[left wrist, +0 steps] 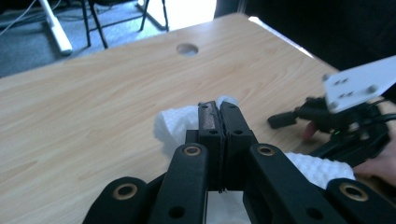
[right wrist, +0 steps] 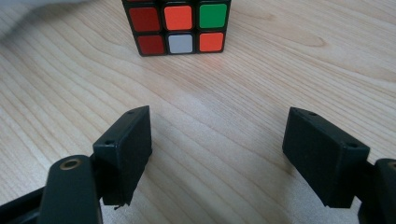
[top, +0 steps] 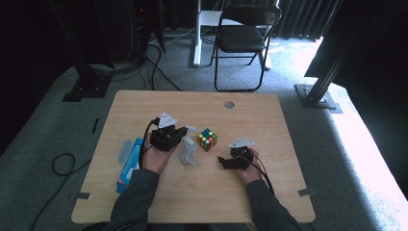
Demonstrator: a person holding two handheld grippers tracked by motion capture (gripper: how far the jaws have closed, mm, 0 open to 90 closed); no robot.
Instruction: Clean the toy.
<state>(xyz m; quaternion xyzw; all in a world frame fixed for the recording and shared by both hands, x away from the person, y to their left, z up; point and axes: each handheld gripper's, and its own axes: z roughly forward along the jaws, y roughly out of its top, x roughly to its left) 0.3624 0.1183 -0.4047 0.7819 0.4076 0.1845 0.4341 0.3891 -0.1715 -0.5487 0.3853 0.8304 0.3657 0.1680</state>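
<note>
On the wooden table (top: 202,192), a white paper towel (top: 187,151) was held by the left claw (top: 185,132), whose jaws were seen pressed together on the sheet in the left gripper view, the towel (left wrist: 175,122) bulging out on either side of them. The towel lay near the middle of the table, just left of a colour-tiled puzzle cube (top: 207,139). The right claw (top: 222,161) was held low over the table toward the near right of the cube, its jaws spread wide apart with nothing between them; in the right gripper view the cube (right wrist: 177,25) was seen ahead of those jaws, well clear of them. A blue packet (top: 129,166) lay at the left edge of the table; its printing could not be read. No legible writing was seen anywhere.
</note>
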